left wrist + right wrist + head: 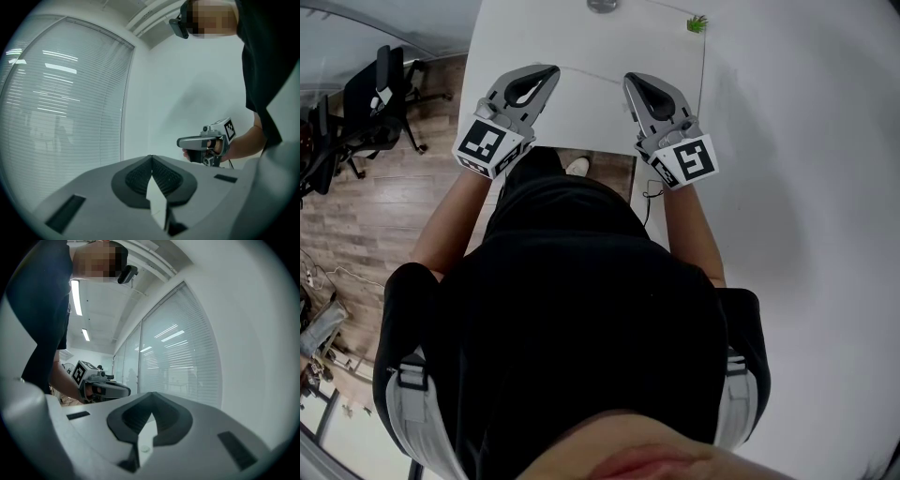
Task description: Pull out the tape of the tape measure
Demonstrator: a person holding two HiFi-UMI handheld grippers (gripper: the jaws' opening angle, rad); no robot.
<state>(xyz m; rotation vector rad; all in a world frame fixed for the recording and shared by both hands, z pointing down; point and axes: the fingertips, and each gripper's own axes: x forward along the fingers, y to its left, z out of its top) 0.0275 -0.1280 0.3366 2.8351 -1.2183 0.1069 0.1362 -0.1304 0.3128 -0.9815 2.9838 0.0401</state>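
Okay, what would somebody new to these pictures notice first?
Two tools held side by side over the near edge of the white table stand out: the left claw and the right claw, both shut on nothing. A small green plant sits near the table's far right corner. Black office chairs stand on the wood floor at left.

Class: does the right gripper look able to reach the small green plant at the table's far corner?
Probably yes: only bare white table lies between the right gripper and the green plant, nothing blocking.
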